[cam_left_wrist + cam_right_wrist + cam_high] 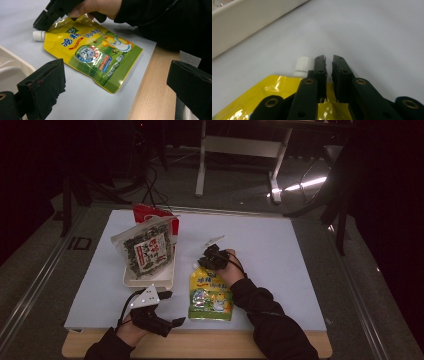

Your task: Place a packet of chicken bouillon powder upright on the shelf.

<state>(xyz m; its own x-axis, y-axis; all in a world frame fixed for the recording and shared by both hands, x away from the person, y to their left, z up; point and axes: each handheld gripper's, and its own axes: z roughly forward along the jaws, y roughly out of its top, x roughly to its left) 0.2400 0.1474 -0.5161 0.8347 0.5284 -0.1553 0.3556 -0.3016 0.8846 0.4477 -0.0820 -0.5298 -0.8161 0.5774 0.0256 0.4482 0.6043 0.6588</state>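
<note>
Yellow pouch (pixel 210 295), printed with a cartoon duck and green lower band, lies flat on the pale sheet (pixel 280 270) covering the bench (pixel 200 347), its bottom edge near the front and its white cap (pixel 195 266) pointing away.

Nearest the front edge, the left gripper (pixel 172 309) rests low beside the pouch's lower left corner; in the left gripper view its fingers (pixel 47 85) stand wide apart with nothing between them, the pouch lying beyond them.

Farther in, the right gripper (pixel 210 254) sits over the pouch's top edge, just right of the cap. In the right gripper view its fingers (pixel 320 70) are narrow, a thin gap left between the pads, poised above the top seam with the cap touching or just beside the left finger; no grip on the pouch is visible.

Left of the pouch stands a white tray (pixel 150 282) holding a seaweed snack packet (pixel 146 249), tilted up, with a red packet (pixel 150 213) behind it.
</note>
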